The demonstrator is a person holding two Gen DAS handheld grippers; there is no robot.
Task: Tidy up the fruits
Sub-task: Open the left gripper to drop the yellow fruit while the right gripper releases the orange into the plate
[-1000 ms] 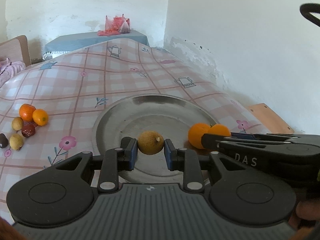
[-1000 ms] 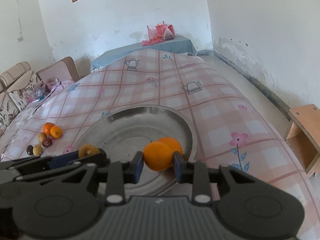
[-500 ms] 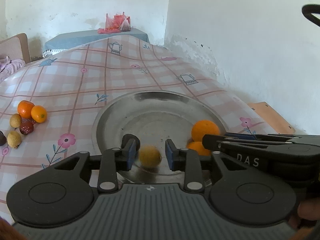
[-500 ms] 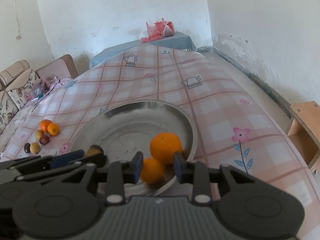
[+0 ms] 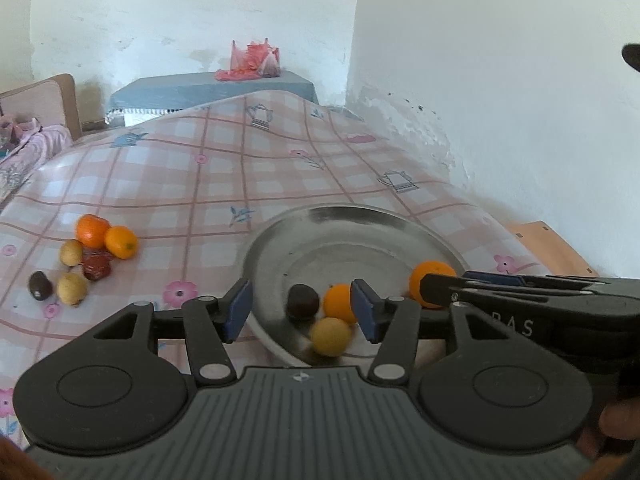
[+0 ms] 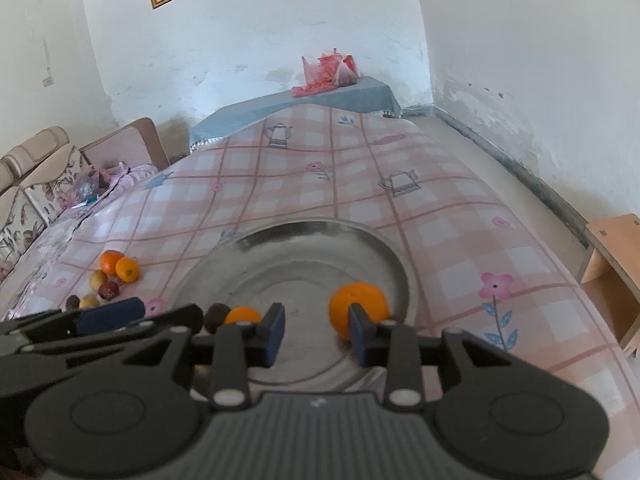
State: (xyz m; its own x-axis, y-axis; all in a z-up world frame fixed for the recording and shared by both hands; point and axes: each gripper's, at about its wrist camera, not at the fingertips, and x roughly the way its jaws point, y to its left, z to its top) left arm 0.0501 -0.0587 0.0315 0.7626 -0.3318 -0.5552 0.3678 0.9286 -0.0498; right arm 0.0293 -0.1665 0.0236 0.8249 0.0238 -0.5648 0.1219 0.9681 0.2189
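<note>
A round metal tray lies on the checked tablecloth. In it lie a yellow-brown fruit, a dark fruit, a small orange and a larger orange. My left gripper is open and empty above the tray's near edge. My right gripper is open and empty, its right finger in front of the larger orange. A pile of several fruits lies on the cloth to the left.
A pink cushioned seat stands at the far left. A blue-covered table with red bags is at the back. A wooden stool stands at the right by the wall.
Both grippers opened and let go of their fruit. The yellow-brown fruit and the orange now lie in the tray. Both grippers drew back and wider apart.
</note>
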